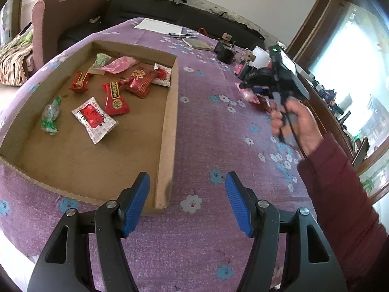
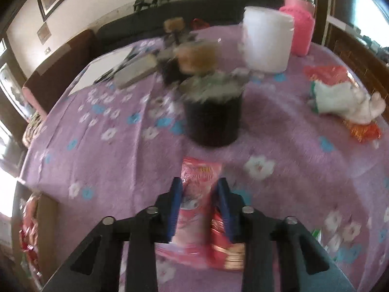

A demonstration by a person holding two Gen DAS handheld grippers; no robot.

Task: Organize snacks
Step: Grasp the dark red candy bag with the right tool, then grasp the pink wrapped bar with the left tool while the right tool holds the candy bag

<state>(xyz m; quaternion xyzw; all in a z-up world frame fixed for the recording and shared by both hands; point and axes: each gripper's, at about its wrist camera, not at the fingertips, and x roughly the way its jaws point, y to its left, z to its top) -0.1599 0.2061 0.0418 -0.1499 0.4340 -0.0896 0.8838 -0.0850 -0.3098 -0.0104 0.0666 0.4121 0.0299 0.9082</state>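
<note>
A shallow cardboard tray (image 1: 170, 121) lies on the purple flowered tablecloth and holds several snack packets, among them a red one (image 1: 115, 97), a white-and-red one (image 1: 93, 119) and a green one (image 1: 49, 116). My left gripper (image 1: 187, 177) hangs open over the tray's near right corner, with nothing between its blue pads. To the right of the tray, a hand holds my right gripper (image 2: 199, 182), which is shut on a pink snack packet (image 2: 200, 170). A red packet (image 2: 226, 243) lies beside that gripper's right finger. The right wrist view is blurred.
Just beyond the right gripper stands a black jar (image 2: 214, 119). Further back are a white tub (image 2: 266, 41) and a pink bottle (image 2: 300, 24). A white and red bundle (image 2: 347, 102) lies at the right. Paper (image 1: 158, 24) and pens sit at the far edge. A dark red sleeve (image 1: 340, 194) crosses the right side.
</note>
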